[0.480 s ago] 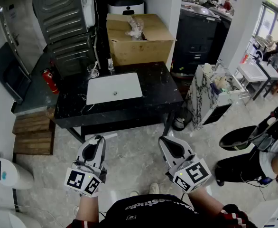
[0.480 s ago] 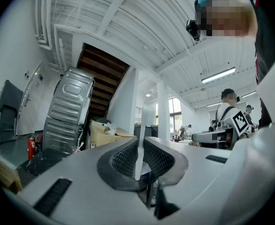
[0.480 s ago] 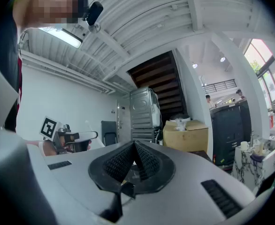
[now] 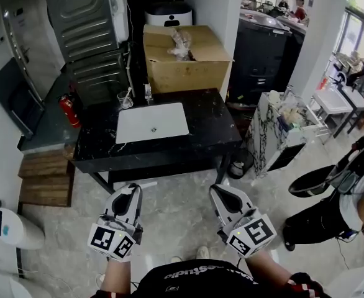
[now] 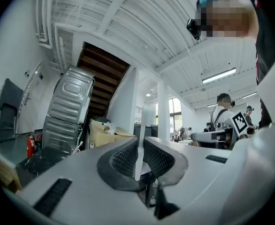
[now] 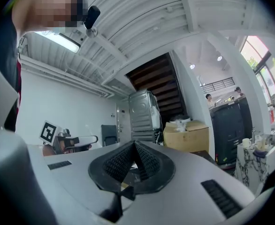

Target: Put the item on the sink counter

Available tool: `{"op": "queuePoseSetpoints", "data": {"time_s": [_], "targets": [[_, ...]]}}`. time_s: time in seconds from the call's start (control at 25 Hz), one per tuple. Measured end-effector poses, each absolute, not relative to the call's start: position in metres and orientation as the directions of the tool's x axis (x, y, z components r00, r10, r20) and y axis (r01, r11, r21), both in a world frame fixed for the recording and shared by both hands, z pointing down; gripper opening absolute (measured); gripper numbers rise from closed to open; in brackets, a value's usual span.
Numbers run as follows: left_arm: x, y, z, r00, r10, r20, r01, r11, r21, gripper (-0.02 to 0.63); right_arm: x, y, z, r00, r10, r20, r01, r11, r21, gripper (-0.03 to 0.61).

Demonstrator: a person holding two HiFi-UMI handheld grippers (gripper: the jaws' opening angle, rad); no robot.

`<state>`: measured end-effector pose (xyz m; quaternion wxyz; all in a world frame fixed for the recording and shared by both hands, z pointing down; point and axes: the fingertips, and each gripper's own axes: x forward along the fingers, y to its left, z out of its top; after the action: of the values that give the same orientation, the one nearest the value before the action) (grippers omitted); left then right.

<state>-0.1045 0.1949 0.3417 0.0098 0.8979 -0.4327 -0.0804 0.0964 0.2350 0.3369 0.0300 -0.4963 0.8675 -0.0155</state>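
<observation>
Left gripper [image 4: 130,192] nearly closed, with only a thin slit between the pads and nothing in it; right gripper [image 4: 223,192] closed pad to pad at the tips, likewise empty. Hang side by side low over the pale floor [image 4: 176,219], both pointing forward at the black marbled worktop [image 4: 210,126] and well apart from it. Straight ahead, then, for the coming reach, with the worktop's long axis running left to right across that line and the white sink [image 4: 152,121] set a little left of its middle. Roughly in line with the sink for the left gripper, roughly in line with the bare right-hand stretch for the right gripper; no clear winner on nearness. Cannot tell for certain which item is meant, with both grippers empty. Likeliest candidate, as a guess only: the crumpled clear wrapping [image 4: 182,41] poking out of the open cardboard box [image 4: 185,67] at the worktop's far edge, beyond the sink and slightly to its right, on the worktop or just behind it, hard to say. Looks light, shapeless and glossy; probably easy to pinch but apt to slip. Already standing behind the sink: a small glass [image 4: 125,98] and a small bottle [image 4: 148,92], close together, too small to read further.
</observation>
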Motion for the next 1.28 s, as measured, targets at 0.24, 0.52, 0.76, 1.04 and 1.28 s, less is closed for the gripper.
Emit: {"op": "queuePoseSetpoints", "data": {"time_s": [0.24, 0.52, 0.76, 1.04, 1.28], "targets": [[-0.1, 0.192, 0.338, 0.609, -0.78, -0.144, -0.777, -0.623, 0.092, 0.049, 0.098, 0.233, 0.338, -0.521, -0.853, -0.035, -0.852, 0.522, -0.049, 0.037], [-0.089, 0.184, 0.342, 0.598, -0.79, -0.133, -0.786, -0.611, 0.093, 0.049, 0.116, 0.221, 0.339, -0.522, -0.853, -0.028, -0.849, 0.522, -0.078, 0.037], [-0.072, 0.173, 0.34, 0.576, -0.808, -0.126, -0.804, -0.587, 0.091, 0.049, 0.136, 0.208, 0.342, -0.544, -0.839, -0.021, -0.834, 0.543, -0.094, 0.037], [-0.049, 0.165, 0.34, 0.542, -0.83, -0.133, -0.831, -0.553, 0.064, 0.049, 0.165, 0.196, 0.35, -0.572, -0.819, -0.044, -0.812, 0.574, -0.104, 0.037], [-0.043, 0.149, 0.347, 0.526, -0.843, -0.11, -0.844, -0.534, 0.054, 0.049, 0.171, 0.173, 0.359, -0.583, -0.811, -0.049, -0.802, 0.584, -0.128, 0.037]]}}
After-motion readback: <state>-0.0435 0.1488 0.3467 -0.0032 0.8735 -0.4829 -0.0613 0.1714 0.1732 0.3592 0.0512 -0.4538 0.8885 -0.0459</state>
